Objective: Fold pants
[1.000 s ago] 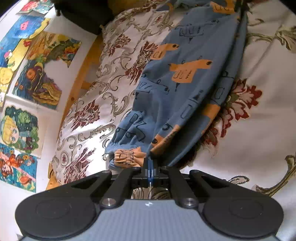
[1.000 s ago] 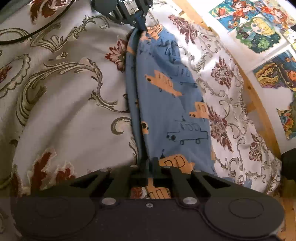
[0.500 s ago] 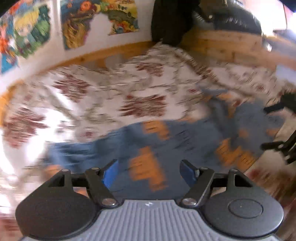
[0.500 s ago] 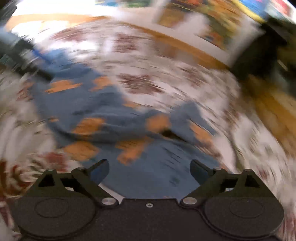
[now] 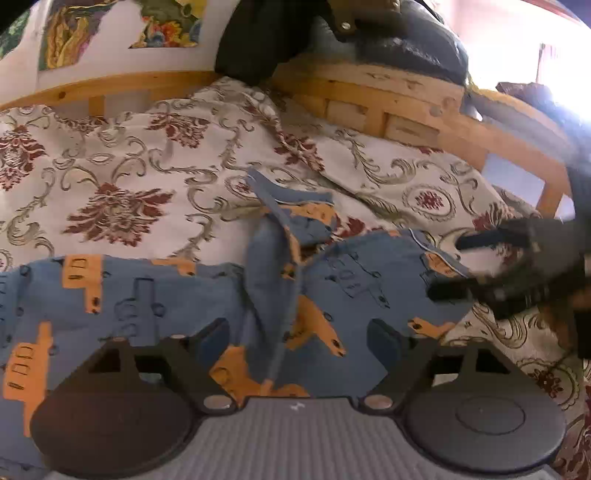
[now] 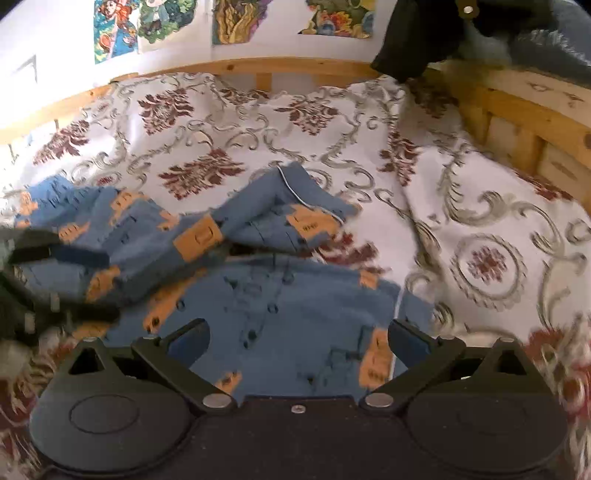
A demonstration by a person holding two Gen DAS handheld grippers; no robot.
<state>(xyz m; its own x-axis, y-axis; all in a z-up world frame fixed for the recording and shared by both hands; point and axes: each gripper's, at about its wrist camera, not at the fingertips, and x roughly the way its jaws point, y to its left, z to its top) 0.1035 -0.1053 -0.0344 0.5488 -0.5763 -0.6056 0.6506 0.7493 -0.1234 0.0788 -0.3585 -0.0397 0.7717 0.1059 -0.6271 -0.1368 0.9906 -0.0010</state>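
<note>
1. The pants point(image 5: 155, 302), blue with orange vehicle prints, lie spread on the bed point(image 5: 122, 173), which has a cream cover with dark red flowers and grey scrolls.
2. In the left wrist view the left gripper point(image 5: 297, 341) hangs just over the near part of the pants, its jaws wide apart and holding nothing; blue pads show on the inner faces of its fingers point(image 5: 210, 338).
3. Seen from that side, one stretch of the pants runs off to the left, flat, while a twisted ridge of cloth rises through the middle toward the far side, ending in a small turned-over flap.
4. The right gripper point(image 5: 465, 266) shows at the right of the same view, blurred, its two dark fingers spread over the right end of the pants.
5. In the right wrist view the right gripper point(image 6: 297, 341) is likewise wide and empty, above a flat blue panel of the pants point(image 6: 280, 295).
6. Beyond that panel a leg lies bunched and folded across, running from far right to the left.
7. The left gripper point(image 6: 74, 284) shows blurred at the left edge there, over the left part of the pants.
8. A wooden bed frame point(image 6: 258, 68) runs along the far side, with colourful drawings point(image 6: 114, 29) on the wall above it and a dark garment point(image 6: 413, 40) hanging over the frame at the far right.
</note>
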